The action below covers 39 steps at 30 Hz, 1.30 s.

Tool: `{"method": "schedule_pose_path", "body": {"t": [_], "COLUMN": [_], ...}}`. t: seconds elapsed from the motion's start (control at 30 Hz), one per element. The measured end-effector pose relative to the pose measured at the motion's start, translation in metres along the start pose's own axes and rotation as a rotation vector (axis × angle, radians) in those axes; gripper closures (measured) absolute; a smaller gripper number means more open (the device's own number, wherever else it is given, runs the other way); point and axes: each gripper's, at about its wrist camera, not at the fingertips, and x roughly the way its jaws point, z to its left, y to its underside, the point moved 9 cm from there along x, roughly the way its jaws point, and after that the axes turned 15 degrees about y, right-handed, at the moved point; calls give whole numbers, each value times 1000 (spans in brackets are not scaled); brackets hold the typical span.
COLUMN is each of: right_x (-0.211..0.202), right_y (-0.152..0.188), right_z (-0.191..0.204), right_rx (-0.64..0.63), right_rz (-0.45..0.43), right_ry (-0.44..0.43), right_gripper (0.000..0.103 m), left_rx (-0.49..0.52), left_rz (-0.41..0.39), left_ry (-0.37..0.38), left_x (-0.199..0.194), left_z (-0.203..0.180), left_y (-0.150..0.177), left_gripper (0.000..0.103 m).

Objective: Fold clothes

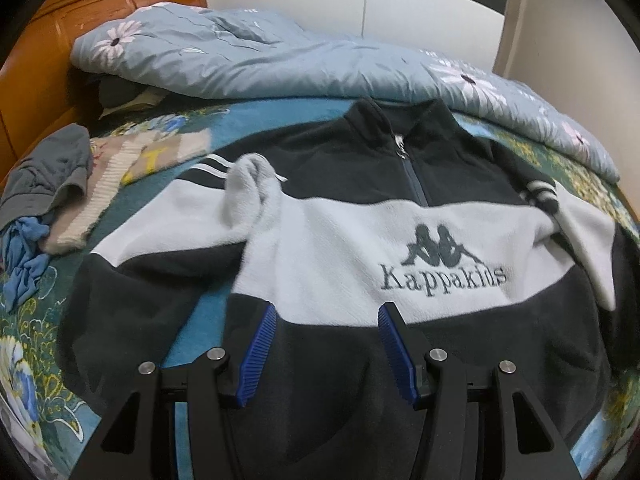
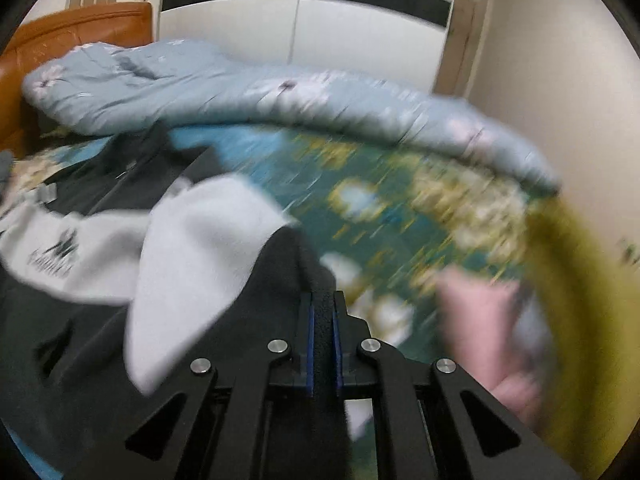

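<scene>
- The fleece (image 1: 360,248) lies front up on the bed (image 1: 224,128), collar toward the far edge where the quilt (image 1: 260,60) is heaped, hem toward the near edge.
- The left gripper (image 1: 326,320) hovers over the lower front with its jaws wide and nothing between them.
- The right gripper (image 2: 323,320) has its jaws nearly closed on a fold of the fleece's dark cloth, which looks like the sleeve on that side, near the bed's right edge; this view is blurred, so the exact spot is unclear.
- Judging by the nap, the fleece is soft, thick and light: it should drape and sag rather than hold a line, and grip well in ribbed pads.
- One sleeve is already turned in over the chest, bunched rather than flat.
- Good holds are probably doubled edges: cuff, hem corner, shoulder seam. A pinch mid-panel would likely just tent the cloth.
- Other clothes (image 1: 48,184) lie by the bed's left edge, apart from the fleece.
</scene>
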Motion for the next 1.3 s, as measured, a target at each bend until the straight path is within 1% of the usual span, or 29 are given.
{"method": "schedule_pose_path", "body": {"t": [0.07, 0.1, 0.2, 0.27, 0.33, 0.4, 0.43, 0.47, 0.5, 0.53, 0.57, 0.6, 0.63, 0.67, 0.73, 0.83, 0.93, 0.97, 1.0, 1.03, 1.07, 1.1, 1.13, 1.2, 1.27, 1.3], "right_x": [18, 27, 68, 100, 122, 131, 131, 128, 125, 121, 115, 108, 99, 88, 60, 21, -12, -22, -31, -37, -43, -48, -54, -61, -66, -67], "right_y": [-30, -41, -64, -68, -62, -57, -56, -56, -57, -58, -61, -65, -72, -79, -89, -95, -92, -91, -90, -89, -89, -89, -89, -88, -86, -84], "right_z": [-20, -26, -31, -28, -23, -19, -19, -19, -19, -20, -21, -22, -22, -24, -23, -12, 9, 16, 22, 27, 32, 37, 42, 52, 60, 61], "right_rx": [-29, -38, -93, -113, -108, -73, -57, -46, -34, -28, -28, -26, -17, -5, 21, 33, 16, 9, 4, 4, 6, 7, 7, 3, -12, -21], "right_rz": [-17, -17, 36, 104, 166, 212, 217, 210, 203, 194, 181, 166, 142, 114, 49, -17, -56, -66, -75, -80, -83, -85, -86, -82, -77, -74], "right_ry": [94, 127, 208, 223, 221, 204, 202, 206, 211, 219, 226, 229, 229, 226, 208, 148, 76, 59, 42, 27, 14, 2, -13, -34, -45, -41], "right_gripper": [96, 96, 96, 96, 96, 96, 96, 95, 91, 83, 77, 64, 57, 55, 52, 50, 50, 50, 50, 50, 50, 50, 50, 50, 50, 50], "left_rx": [-15, -26, -53, -75, -102, -130, -144, -158, -172, -187, -201, -215, -229, -243, -295, -375, -475, -487, -498, -490, -481, -477, -474, -422, -357, -312], "left_rz": [-15, -27, -59, -82, -88, -94, -97, -100, -103, -106, -109, -112, -115, -117, -95, -59, -62, -73, -85, -93, -101, -107, -112, -118, -127, -132], "left_ry": [-2, -4, -16, -34, -56, -78, -90, -101, -112, -123, -134, -146, -157, -168, -201, -252, -172, -151, -131, -112, -94, -73, -51, -62, -115, -171], "left_x": [-5, -9, -23, -34, -41, -47, -51, -54, -57, -61, -64, -67, -70, -74, -71, -66, -58, -57, -56, -56, -56, -56, -56, -61, -73, -82], "left_z": [7, 13, 32, 48, 69, 90, 100, 110, 121, 131, 141, 152, 162, 172, 194, 227, 242, 242, 241, 238, 235, 232, 228, 225, 235, 247], "left_y": [-3, -5, -9, -12, -8, -5, -3, -1, 1, 3, 5, 7, 9, 11, 23, 42, 56, 58, 60, 59, 59, 57, 56, 45, 27, 14], "left_gripper": [46, 46, 46, 46, 46, 46, 46, 46, 46, 46, 46, 46, 46, 46, 46, 45, 45, 46, 48, 58, 69, 85, 89, 92, 92, 92]}}
